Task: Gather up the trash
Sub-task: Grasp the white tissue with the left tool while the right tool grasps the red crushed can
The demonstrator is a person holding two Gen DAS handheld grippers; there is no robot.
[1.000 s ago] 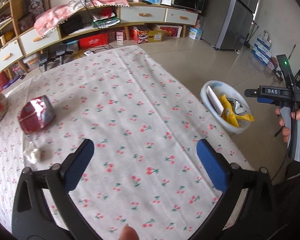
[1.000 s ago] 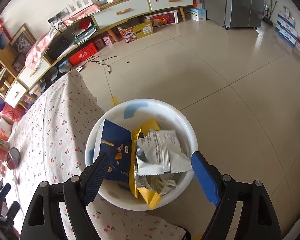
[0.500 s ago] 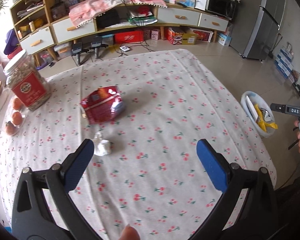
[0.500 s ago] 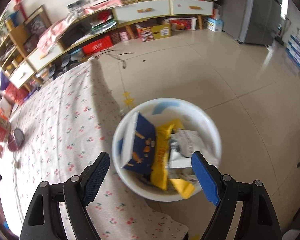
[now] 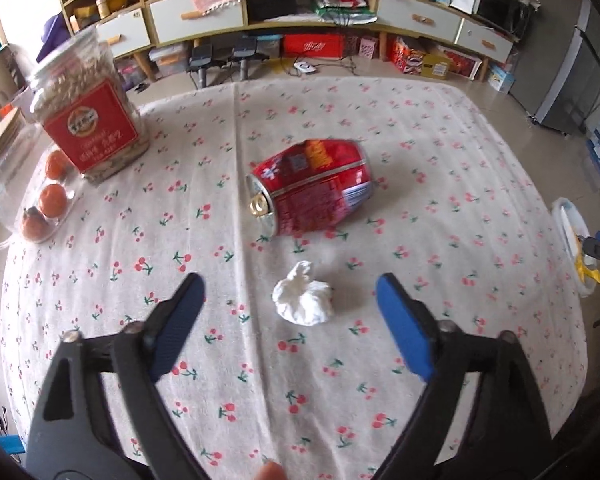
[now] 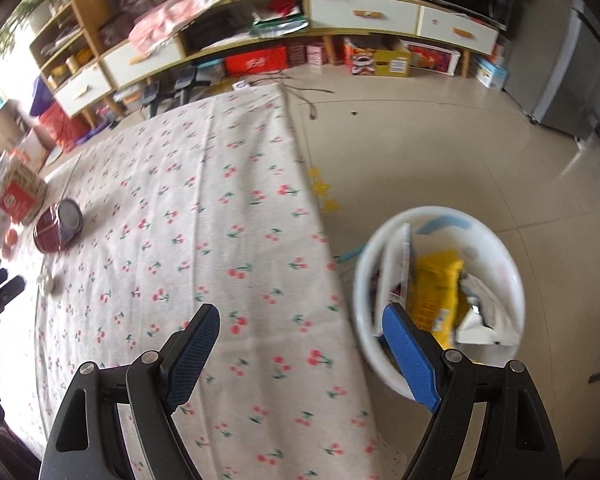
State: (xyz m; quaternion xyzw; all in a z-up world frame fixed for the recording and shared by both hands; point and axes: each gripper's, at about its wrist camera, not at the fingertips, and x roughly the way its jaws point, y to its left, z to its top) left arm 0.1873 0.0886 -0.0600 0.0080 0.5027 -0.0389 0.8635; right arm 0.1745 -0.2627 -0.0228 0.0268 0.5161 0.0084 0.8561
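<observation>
Tissue wad (image 5: 303, 301) between wide-open left gripper (image 5: 290, 312) jaws, untouched

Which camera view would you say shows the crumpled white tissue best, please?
The left wrist view: the crumpled tissue lies sharp and central between the open left gripper fingers. The right wrist view shows only a small blur at the table's far edge.

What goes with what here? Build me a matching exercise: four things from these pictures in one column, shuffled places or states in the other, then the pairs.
Things:
1. red can
2. crumpled tissue
3. white bin
4. seed jar

Places or states:
A. on the floor beside the table, holding wrappers
B. upright beside the oranges
C. lying on its side mid-table
D. on the cloth between the left gripper's open jaws

Pairs: 1-C, 2-D, 3-A, 4-B
</observation>
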